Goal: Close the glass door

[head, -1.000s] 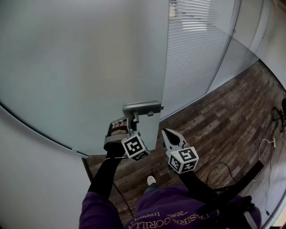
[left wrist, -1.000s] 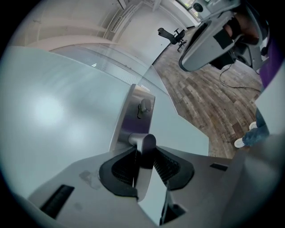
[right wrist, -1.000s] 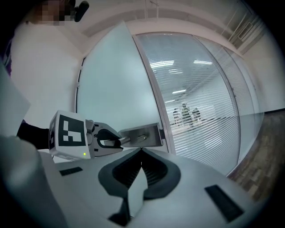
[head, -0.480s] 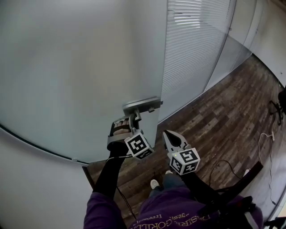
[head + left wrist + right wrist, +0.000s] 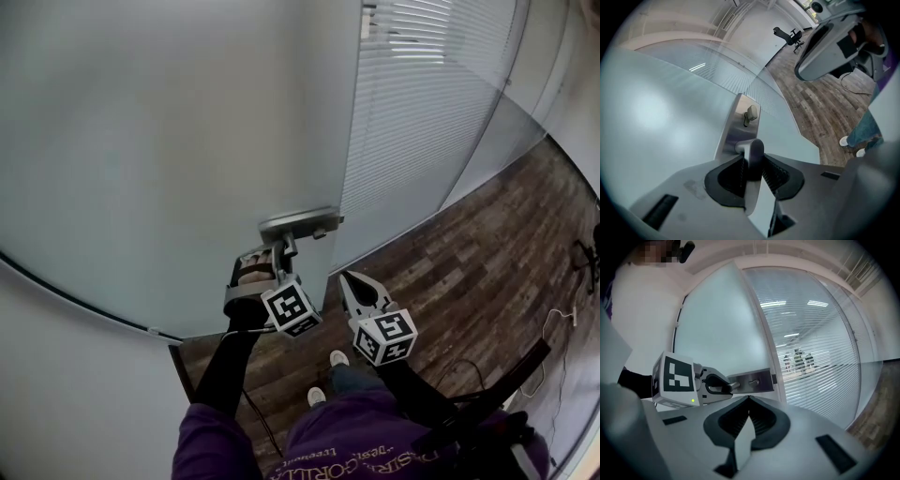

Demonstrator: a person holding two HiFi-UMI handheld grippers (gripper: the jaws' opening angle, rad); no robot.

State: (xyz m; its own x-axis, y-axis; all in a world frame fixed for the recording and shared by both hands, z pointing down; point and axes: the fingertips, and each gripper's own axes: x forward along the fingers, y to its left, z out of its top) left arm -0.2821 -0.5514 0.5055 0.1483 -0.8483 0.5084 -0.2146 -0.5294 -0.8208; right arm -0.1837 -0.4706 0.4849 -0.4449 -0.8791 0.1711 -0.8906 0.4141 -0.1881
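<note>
The frosted glass door fills the left of the head view, with a metal handle plate near its free edge. My left gripper is shut on the lever handle; in the left gripper view the ribbed pads press on both sides of the lever. A thumb-turn sits on the plate beyond it. My right gripper hangs to the right of the door edge, touching nothing. In the right gripper view its jaws meet with nothing between them, and the left gripper shows at the plate.
A glass partition with white blinds runs to the right of the door edge. Dark wooden floor lies below, with a cable on it. A white wall is at the lower left. My shoes stand under the grippers.
The door edge has shifted a little to the right against the blinds, with my left gripper still on the handle. My right gripper moved along beside it, and my feet have stepped.
</note>
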